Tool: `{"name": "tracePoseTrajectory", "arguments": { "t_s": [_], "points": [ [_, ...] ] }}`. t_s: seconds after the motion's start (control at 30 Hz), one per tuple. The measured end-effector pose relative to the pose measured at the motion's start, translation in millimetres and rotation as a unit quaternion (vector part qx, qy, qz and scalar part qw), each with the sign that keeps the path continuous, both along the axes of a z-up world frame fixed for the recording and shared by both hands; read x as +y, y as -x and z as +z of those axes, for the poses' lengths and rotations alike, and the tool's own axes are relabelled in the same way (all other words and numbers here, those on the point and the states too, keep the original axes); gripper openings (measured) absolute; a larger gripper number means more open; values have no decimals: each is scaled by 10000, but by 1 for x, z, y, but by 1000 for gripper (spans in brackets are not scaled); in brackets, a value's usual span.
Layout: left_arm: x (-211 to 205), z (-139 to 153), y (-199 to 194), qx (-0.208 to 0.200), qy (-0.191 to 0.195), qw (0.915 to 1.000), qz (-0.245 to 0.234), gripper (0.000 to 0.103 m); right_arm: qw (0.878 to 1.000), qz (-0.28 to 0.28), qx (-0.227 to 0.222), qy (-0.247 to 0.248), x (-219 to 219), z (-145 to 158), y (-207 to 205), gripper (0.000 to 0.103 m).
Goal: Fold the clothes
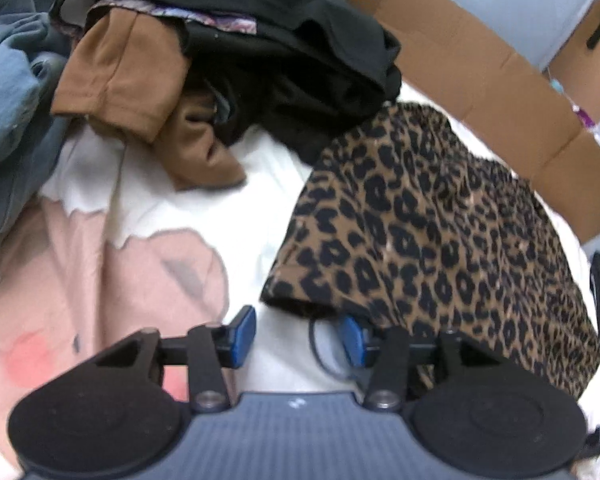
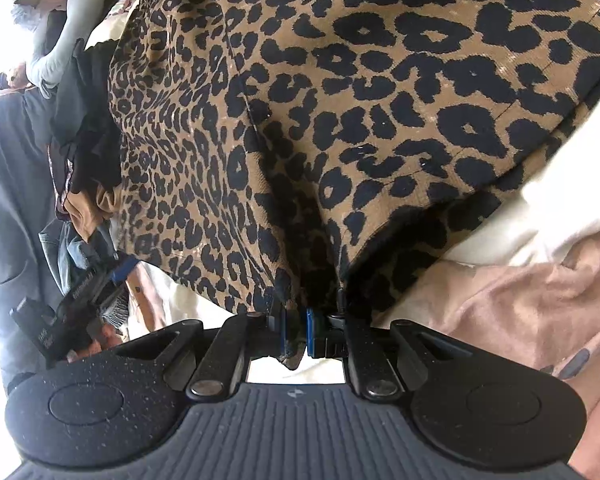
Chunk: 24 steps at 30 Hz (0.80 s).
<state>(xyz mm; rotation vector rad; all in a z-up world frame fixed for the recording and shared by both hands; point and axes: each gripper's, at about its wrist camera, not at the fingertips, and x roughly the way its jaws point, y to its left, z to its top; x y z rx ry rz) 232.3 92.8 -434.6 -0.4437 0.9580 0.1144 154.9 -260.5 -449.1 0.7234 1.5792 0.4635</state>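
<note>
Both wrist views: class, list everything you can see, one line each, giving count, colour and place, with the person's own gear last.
Leopard garment: one, tan with black spots, right of the left wrist view, fills the right wrist view.
Black garment: one, black, in the pile at the back.
Brown garment: one, brown, in the pile, left of the black one.
Denim: one, blue, far left.
Pink garment: one, pale pink, front left.
Cardboard box: one, brown, behind the leopard garment.
White sheet: one, white, under everything.
Left gripper: one, black with blue pads, open.
Right gripper: one, same colours, shut on the leopard garment's edge.
</note>
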Motion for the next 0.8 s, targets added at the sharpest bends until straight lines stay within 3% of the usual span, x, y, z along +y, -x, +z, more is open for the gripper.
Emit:
{"name": "tracePoseTrajectory", "arguments": {
  "t_s": [0.33, 0.43, 0.53, 0.57, 0.6, 0.8],
  "points": [
    [3, -11, -15, -109, 21, 9999, 105, 51, 10000, 39, -29, 71, -2, 1, 0, 7],
    [3, -13, -18, -118, 13, 9999, 119, 42, 10000, 33, -20, 65, -3, 0, 0, 7],
    [6, -12, -17, -152, -19, 9998, 127, 26, 10000, 35, -31, 57, -3, 1, 1, 7],
    [7, -11, -14, -172, -37, 9998, 128, 13, 10000, 35, -35, 56, -4, 1, 1, 7],
    [9, -9, -12, -192, -56, 9997, 129, 7, 10000, 35, -39, 55, -4, 1, 1, 7],
    [21, 5, 0, -327, -182, 9992, 136, 4, 9999, 88, -60, 9, -2, 4, 1, 4]
  ]
}}
